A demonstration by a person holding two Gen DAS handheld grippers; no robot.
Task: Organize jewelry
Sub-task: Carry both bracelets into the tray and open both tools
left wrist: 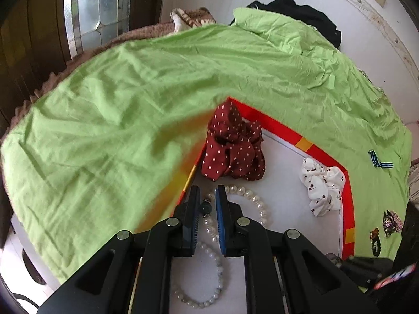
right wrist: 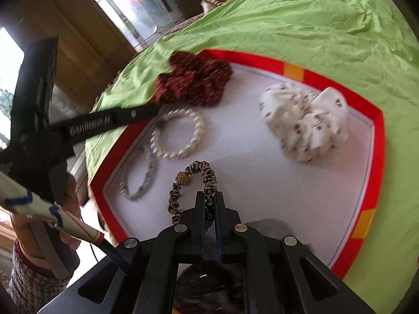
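Placing step: my right gripper (right wrist: 209,204) fingers clamped on leopard scrunchie (right wrist: 183,183), low centre, over tray (right wrist: 377,136). Left gripper (left wrist: 207,209) fingers near-closed, pinching dark bead (left wrist: 204,207) of pearl bracelet (left wrist: 251,198). Next: lower, release both.

Place: a home bedroom.
Bedding: a rumpled green sheet (left wrist: 157,83) covered the bed, a brown blanket (left wrist: 146,30) at its far edge.
Surroundings: a wooden door (right wrist: 86,34) with glass panes stood beyond.

Right-wrist view: red scrunchie (right wrist: 195,81) and white scrunchie (right wrist: 305,120) motion-blurred, spot patterns smeared. Left-wrist view: grey bead bracelet (left wrist: 209,282) partly hidden behind left gripper (left wrist: 208,196); tray (left wrist: 348,196) cut off below.
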